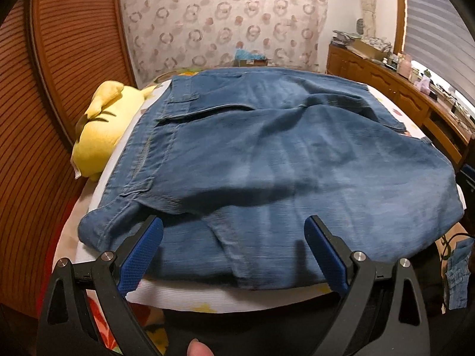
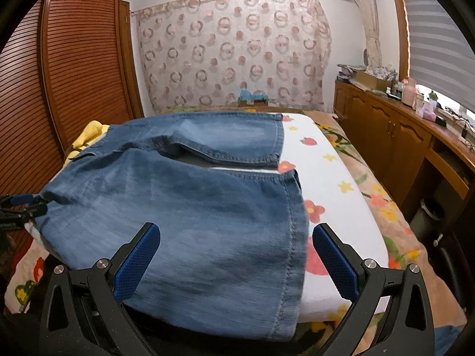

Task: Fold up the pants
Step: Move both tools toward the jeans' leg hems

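Blue washed-denim pants (image 1: 267, 160) lay flat on floral white bed pad (image 2: 335, 195). Left gripper (image 1: 233, 234) wide at waistband, 6 o'clock; right gripper (image 2: 236, 241) wide over hem. Best: pinch both near edges together, lift evenly toward 12 o'clock.

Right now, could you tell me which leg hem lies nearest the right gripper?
The near leg's hem, running down just inside the right gripper; the far leg's hem lies beyond it.
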Tool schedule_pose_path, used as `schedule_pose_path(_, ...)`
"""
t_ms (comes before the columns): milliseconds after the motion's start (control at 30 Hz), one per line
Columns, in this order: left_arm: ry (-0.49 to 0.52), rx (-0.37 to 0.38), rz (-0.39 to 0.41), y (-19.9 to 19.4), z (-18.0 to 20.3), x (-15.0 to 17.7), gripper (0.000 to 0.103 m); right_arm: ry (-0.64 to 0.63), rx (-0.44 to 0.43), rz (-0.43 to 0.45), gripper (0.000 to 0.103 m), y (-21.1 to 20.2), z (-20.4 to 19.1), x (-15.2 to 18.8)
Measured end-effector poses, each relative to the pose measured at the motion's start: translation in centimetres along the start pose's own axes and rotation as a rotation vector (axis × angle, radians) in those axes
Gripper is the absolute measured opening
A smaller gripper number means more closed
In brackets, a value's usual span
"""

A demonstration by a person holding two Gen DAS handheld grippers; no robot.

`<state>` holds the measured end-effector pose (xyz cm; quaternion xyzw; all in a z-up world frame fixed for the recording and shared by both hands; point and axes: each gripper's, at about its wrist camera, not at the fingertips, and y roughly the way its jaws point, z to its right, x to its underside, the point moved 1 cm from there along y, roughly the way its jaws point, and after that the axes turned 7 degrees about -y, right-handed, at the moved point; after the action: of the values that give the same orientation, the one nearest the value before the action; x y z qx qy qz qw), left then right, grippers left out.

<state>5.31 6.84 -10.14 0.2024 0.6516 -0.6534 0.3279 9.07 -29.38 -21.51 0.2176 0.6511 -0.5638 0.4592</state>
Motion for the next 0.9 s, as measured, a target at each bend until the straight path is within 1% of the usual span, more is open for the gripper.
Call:
schedule_pose_path(200,-0.045,-0.035,0.019,-0.1,-3.2,-0.3,0.096,0.001,0.011,-0.031,0.103,0.1,-0.2,-0.6)
schedule_pose_path(300,-0.105,-0.020,0.025,-0.2,-5.8,-0.4,0.096,0.003,0.010,-0.043,0.103,-0.2,-0.5,-0.9)
schedule_pose_path(400,-0.143,-0.012,0.027,-0.3,-7.9,-0.2,0.095,0.003,0.012,-0.047,0.103,-0.1,-0.3,-1.0)
schedule_pose_path(533,-0.171,-0.008,0.026,-0.5,-9.8,0.1,0.081,0.006,0.008,-0.052,0.102,-0.3,-0.2,-1.3)
schedule_pose_path(567,-0.175,-0.010,0.026,-0.6,-10.1,0.2,0.075,0.007,0.003,-0.054,0.102,-0.3,-0.2,-1.3)
schedule_pose_path(667,-0.192,-0.017,0.026,-0.5,-11.1,0.6,0.066,0.008,-0.004,-0.062,0.102,-0.3,0.0,-1.3)
schedule_pose_path(800,-0.216,-0.046,0.004,0.5,-12.2,1.2,0.063,0.013,-0.023,-0.070,0.102,-0.3,1.2,-1.1)
schedule_pose_path(867,-0.223,-0.048,-0.004,1.0,-12.5,1.3,0.063,0.009,-0.026,-0.077,0.101,-0.3,1.4,-0.9)
schedule_pose_path(900,-0.223,-0.049,-0.006,1.2,-12.5,1.4,0.061,0.009,-0.027,-0.081,0.100,-0.1,1.6,-1.1)
